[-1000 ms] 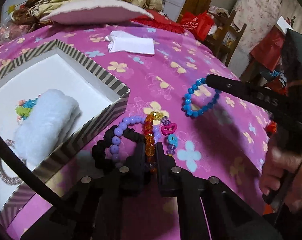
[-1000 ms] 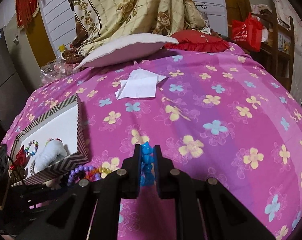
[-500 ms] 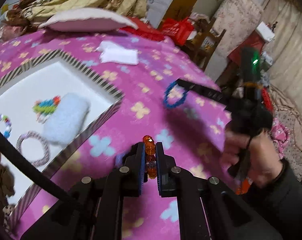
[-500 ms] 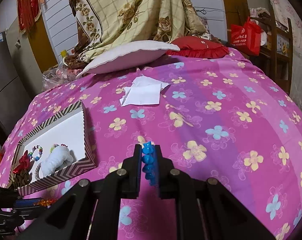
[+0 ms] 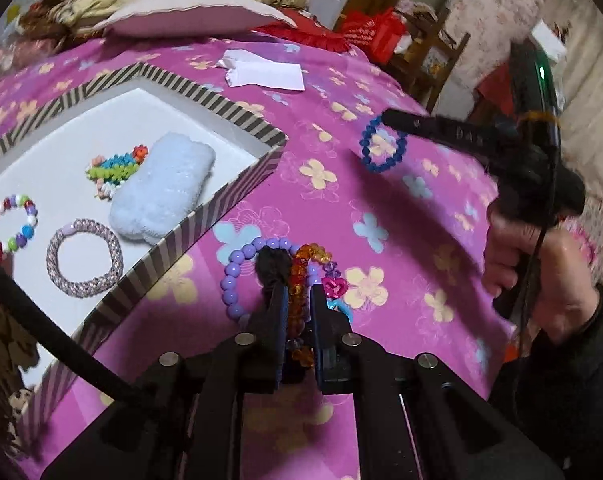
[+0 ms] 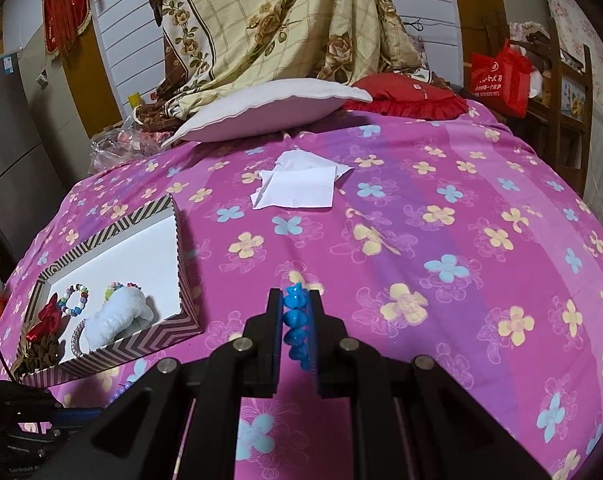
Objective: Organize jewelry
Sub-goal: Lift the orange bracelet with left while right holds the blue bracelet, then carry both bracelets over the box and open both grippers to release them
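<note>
My left gripper (image 5: pixel 299 288) is shut on an orange bead bracelet (image 5: pixel 307 254), which reaches forward over a small pile: a purple bead bracelet (image 5: pixel 237 276), a black scrunchie (image 5: pixel 272 264) and a pink heart charm (image 5: pixel 335 286). My right gripper (image 6: pixel 295 292) is shut on a blue bead bracelet (image 6: pixel 294 322). In the left wrist view that blue bracelet (image 5: pixel 367 160) hangs from the right gripper (image 5: pixel 387 118) above the bedspread. The striped box (image 5: pixel 237 190) on the left holds a white fluffy roll (image 5: pixel 165 188), a braided lilac bracelet (image 5: pixel 85 258) and two colourful bead bracelets.
White folded paper (image 6: pixel 297 188) lies mid-bed beyond the box (image 6: pixel 141 344). A white pillow (image 6: pixel 269 110) and a red cushion (image 6: pixel 409 98) sit at the head. The bed drops off at the right, with wooden furniture and a red bag (image 6: pixel 499 76) beyond. A hand (image 5: pixel 517 256) grips the right tool.
The left gripper has shifted with the orange bracelet still in it, and the pile is back under its tips. The right gripper has barely moved and keeps the blue bracelet.
</note>
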